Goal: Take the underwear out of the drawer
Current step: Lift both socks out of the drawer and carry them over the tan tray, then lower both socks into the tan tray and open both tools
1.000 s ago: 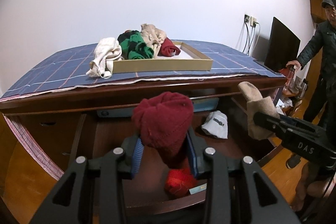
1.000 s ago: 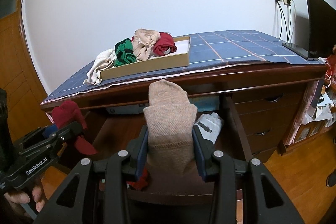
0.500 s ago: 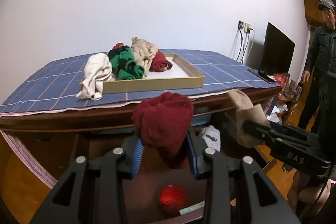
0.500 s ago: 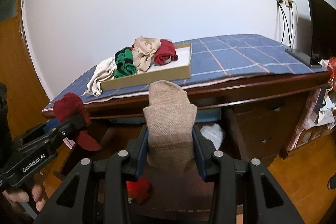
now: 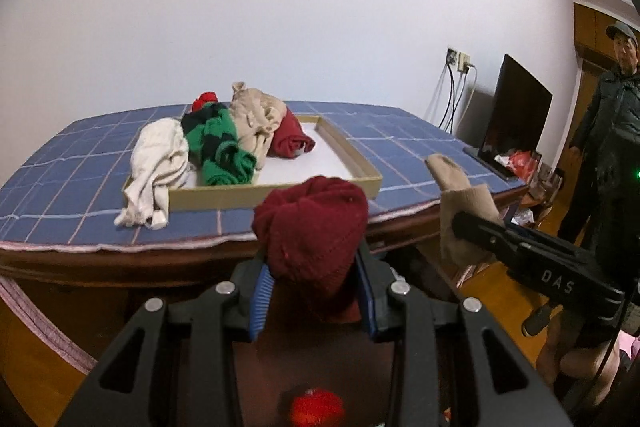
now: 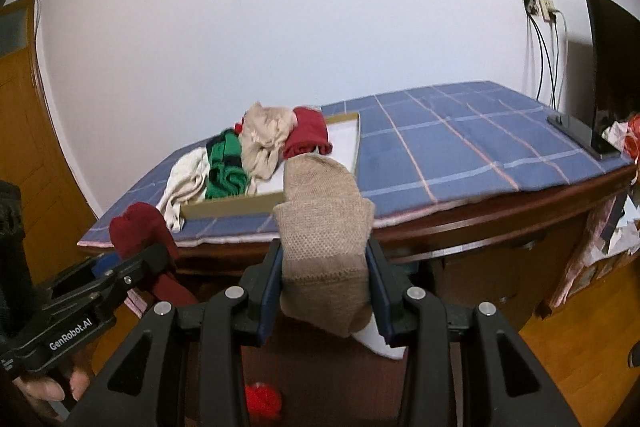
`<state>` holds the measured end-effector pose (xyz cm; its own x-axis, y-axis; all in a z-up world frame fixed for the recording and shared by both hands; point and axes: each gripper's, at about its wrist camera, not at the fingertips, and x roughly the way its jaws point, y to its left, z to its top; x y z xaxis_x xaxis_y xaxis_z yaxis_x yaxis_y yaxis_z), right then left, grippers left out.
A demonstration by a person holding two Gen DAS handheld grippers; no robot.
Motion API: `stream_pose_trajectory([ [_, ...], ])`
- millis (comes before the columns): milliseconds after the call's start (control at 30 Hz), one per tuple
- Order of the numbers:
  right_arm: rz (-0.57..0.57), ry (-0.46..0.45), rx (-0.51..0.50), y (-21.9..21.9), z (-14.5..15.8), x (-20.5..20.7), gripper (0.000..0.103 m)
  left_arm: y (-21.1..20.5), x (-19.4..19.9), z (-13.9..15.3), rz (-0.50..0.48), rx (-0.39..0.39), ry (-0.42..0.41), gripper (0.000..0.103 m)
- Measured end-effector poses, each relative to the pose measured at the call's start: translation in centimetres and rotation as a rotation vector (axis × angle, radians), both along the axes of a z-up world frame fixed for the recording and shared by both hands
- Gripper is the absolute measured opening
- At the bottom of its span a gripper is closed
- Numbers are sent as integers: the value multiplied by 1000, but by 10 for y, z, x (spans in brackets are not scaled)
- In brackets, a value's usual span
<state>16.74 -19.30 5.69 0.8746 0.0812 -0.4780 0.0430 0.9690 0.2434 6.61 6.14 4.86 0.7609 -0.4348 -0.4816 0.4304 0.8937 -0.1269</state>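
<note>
My left gripper [image 5: 314,291] is shut on a dark red knit garment [image 5: 312,231], held above the open drawer [image 5: 320,367] in front of the desk edge. My right gripper [image 6: 325,293] is shut on a beige knit garment [image 6: 322,227], held level with the desk edge. Each gripper shows in the other's view: the beige garment at the right of the left wrist view [image 5: 460,211], the red one at the left of the right wrist view [image 6: 140,231]. A bright red garment [image 6: 262,399] lies in the drawer below.
A shallow cardboard tray [image 5: 280,191] on the blue checked cloth [image 5: 60,179] holds white, green, beige and red garments at its left end. A dark monitor [image 5: 516,115] stands at the desk's right end. A person [image 5: 608,131] stands at the far right.
Both grippers have risen with their garments, from down at the drawer to about the height of the desk top. The drawer has dropped low in both views.
</note>
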Motion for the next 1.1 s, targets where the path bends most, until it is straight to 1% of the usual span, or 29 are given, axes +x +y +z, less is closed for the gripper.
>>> stream_pose_trajectory([
  [133, 10, -23, -12, 2, 14, 14, 42, -3, 11, 10, 0, -2, -23, 35],
  [333, 27, -41, -21, 11, 26, 35, 42, -12, 30, 21, 1, 4, -44, 35],
  [600, 39, -26, -7, 16, 26, 60, 42, -21, 52, 27, 2, 18, -50, 35],
  [900, 44, -22, -3, 16, 27, 72, 42, -30, 74, 31, 9, 48, -57, 35],
  [1100, 28, -35, -21, 11, 34, 80, 42, -39, 87, 36, 13, 60, -68, 35],
])
